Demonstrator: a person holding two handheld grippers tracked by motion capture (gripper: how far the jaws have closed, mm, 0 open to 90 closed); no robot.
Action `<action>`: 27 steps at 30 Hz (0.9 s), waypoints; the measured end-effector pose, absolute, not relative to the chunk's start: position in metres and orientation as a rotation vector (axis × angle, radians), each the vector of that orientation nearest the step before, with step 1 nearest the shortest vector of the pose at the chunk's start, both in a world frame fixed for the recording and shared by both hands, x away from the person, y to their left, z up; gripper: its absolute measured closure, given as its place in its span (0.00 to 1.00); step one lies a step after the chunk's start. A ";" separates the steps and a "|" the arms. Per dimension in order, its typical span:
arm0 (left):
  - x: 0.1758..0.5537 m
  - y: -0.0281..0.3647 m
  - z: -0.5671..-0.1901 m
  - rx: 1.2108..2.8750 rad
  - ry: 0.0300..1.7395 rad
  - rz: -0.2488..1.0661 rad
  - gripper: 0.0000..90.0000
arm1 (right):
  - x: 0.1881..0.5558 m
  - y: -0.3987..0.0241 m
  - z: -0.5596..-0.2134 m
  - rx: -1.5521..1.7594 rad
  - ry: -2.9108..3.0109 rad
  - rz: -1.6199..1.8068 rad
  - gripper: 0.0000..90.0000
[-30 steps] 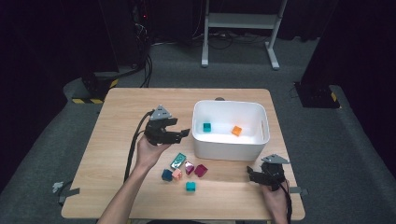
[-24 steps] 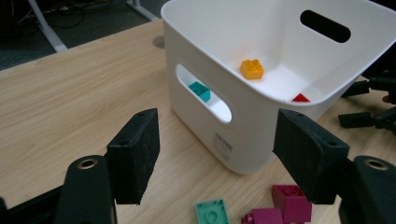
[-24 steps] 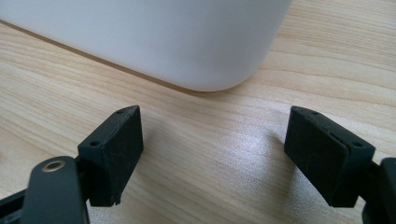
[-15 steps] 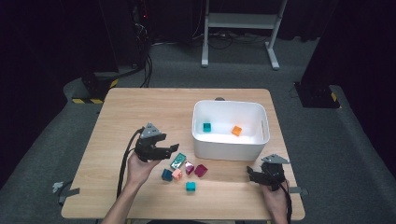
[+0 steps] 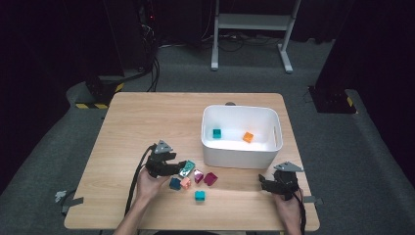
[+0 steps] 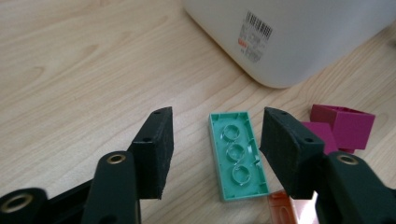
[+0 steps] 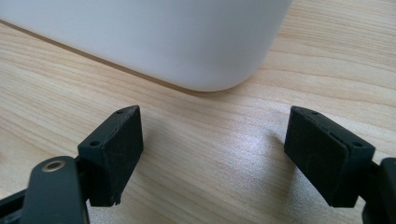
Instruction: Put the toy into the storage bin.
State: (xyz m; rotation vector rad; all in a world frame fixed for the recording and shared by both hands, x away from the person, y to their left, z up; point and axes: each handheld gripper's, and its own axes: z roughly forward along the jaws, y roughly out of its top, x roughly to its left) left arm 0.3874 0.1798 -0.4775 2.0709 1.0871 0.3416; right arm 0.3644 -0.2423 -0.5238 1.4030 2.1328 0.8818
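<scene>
A flat green brick (image 6: 238, 161) lies studs-down on the wooden table (image 5: 147, 122), just left of the loose pile. My left gripper (image 6: 218, 125) is low over the table with this brick between its jaws. The jaws have just been closing, and a gap still shows at each pad. In the high view the left gripper (image 5: 180, 169) sits right at the green brick (image 5: 187, 169). My right gripper (image 5: 266, 182) rests near the table's front right, open and empty (image 7: 215, 140), facing the white bin (image 7: 163, 37).
The white bin (image 5: 240, 156) holds a teal cube (image 5: 217, 133) and an orange cube (image 5: 248, 137). In front of it lie a dark blue brick (image 5: 174, 183), a salmon one (image 5: 185, 183), two magenta ones (image 5: 210, 178) and a teal one (image 5: 199, 195).
My left gripper has come down from beside the bin to the table at the green brick, and its jaws stand narrower. The right gripper has kept still.
</scene>
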 end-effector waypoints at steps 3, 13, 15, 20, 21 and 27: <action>0.391 0.180 -0.484 2.081 1.103 0.326 0.53 | 0.364 -0.242 -0.524 1.403 2.133 0.882 0.21; 0.399 0.176 -0.497 2.117 1.114 0.287 0.67 | 0.364 -0.242 -0.524 1.401 2.132 0.882 0.21; 0.401 0.176 -0.500 2.122 1.122 0.279 0.68 | 0.364 -0.242 -0.524 1.403 2.133 0.882 0.21; 0.403 0.175 -0.504 2.141 1.132 0.262 0.73 | 0.364 -0.242 -0.524 1.403 2.133 0.882 0.21; 0.403 0.174 -0.504 2.142 1.133 0.260 0.74 | 0.364 -0.242 -0.524 1.403 2.133 0.882 0.21; 0.405 0.174 -0.506 2.148 1.129 0.249 0.82 | 0.364 -0.242 -0.524 1.403 2.133 0.882 0.21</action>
